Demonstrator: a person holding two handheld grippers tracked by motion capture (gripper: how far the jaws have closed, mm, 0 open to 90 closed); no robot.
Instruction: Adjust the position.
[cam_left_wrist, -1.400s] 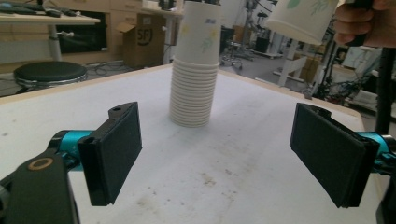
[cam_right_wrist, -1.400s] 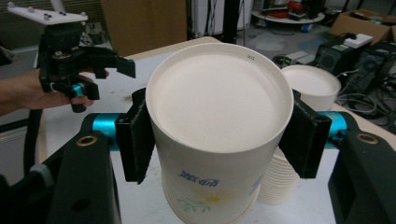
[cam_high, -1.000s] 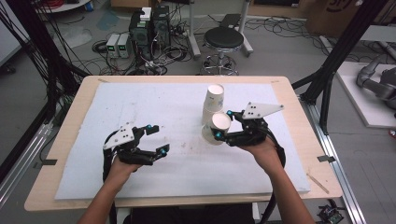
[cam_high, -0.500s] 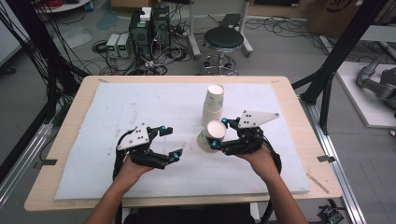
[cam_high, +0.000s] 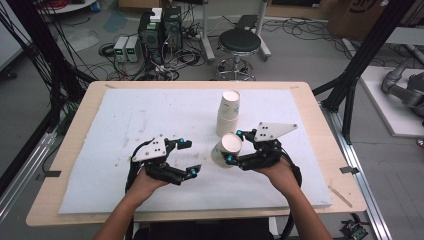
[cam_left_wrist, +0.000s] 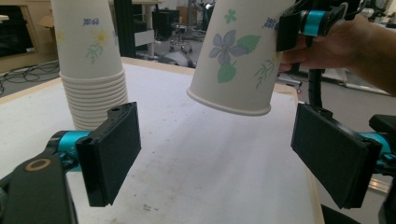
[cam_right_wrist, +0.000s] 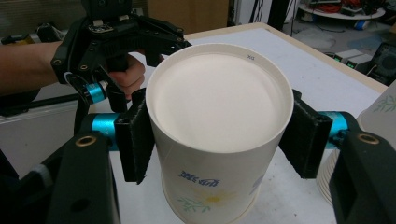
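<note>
At frame centre of the high view, the right gripper (cam_high: 235, 148) clamps a paper cup (cam_high: 227, 149) upside down and tilted, clear of the bench (cam_high: 150, 107); its fingers (cam_right_wrist: 135, 135) press the cup's sides. The left gripper (cam_high: 189, 157) hangs with its fingers spread wide and empty, aimed at the cup. Risk: the thin wall may buckle or slip free, or a swing may topple the cup stack (cam_high: 229, 111) just behind.
</note>
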